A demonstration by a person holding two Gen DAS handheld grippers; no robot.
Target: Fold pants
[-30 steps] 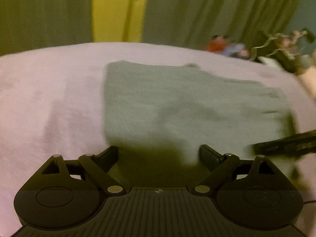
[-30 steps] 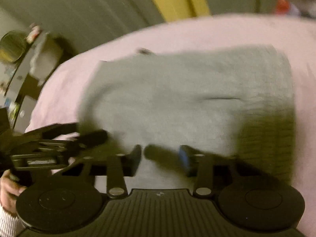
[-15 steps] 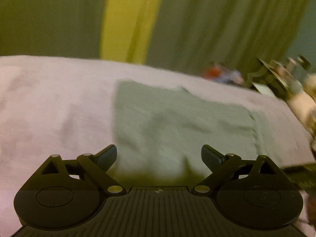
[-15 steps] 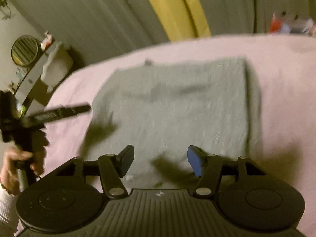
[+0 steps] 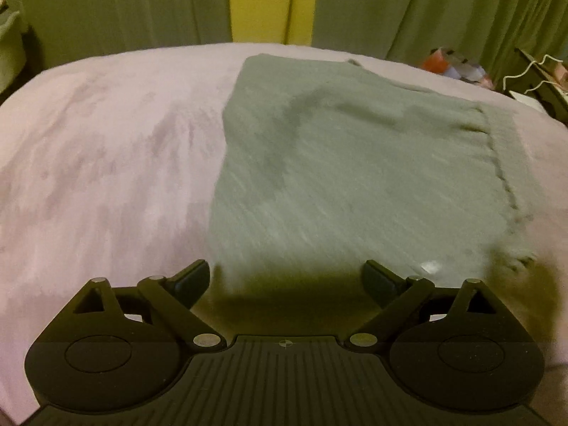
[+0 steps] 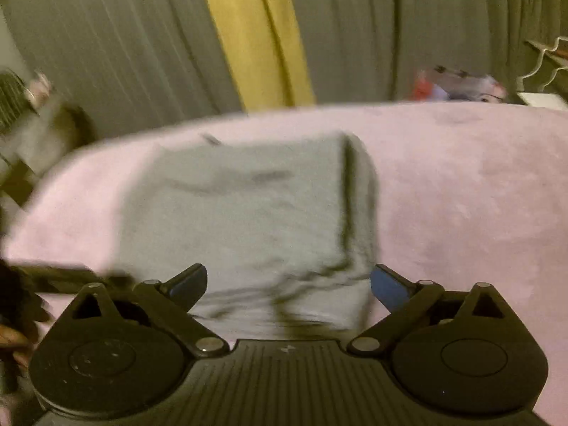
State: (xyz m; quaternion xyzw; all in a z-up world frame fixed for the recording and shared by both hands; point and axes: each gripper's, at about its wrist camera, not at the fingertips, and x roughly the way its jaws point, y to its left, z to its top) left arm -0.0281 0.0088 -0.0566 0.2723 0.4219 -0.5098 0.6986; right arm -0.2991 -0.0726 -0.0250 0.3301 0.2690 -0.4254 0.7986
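1. The left gripper (image 5: pixel 285 282) is spread wide and grips nothing; it hangs over the near edge of the pants (image 5: pixel 355 177).
2. The right gripper (image 6: pixel 288 284) is likewise wide apart and empty, above the same near edge.
3. The pants, grey and folded into a flat rectangle, lie on the pink blanket (image 5: pixel 106 163).
4. Beyond the pants hang green curtains (image 5: pixel 124 3) with a yellow strip (image 5: pixel 262 3) between them.
5. Blurred clutter (image 5: pixel 454 67) sits past the pants' far right corner.
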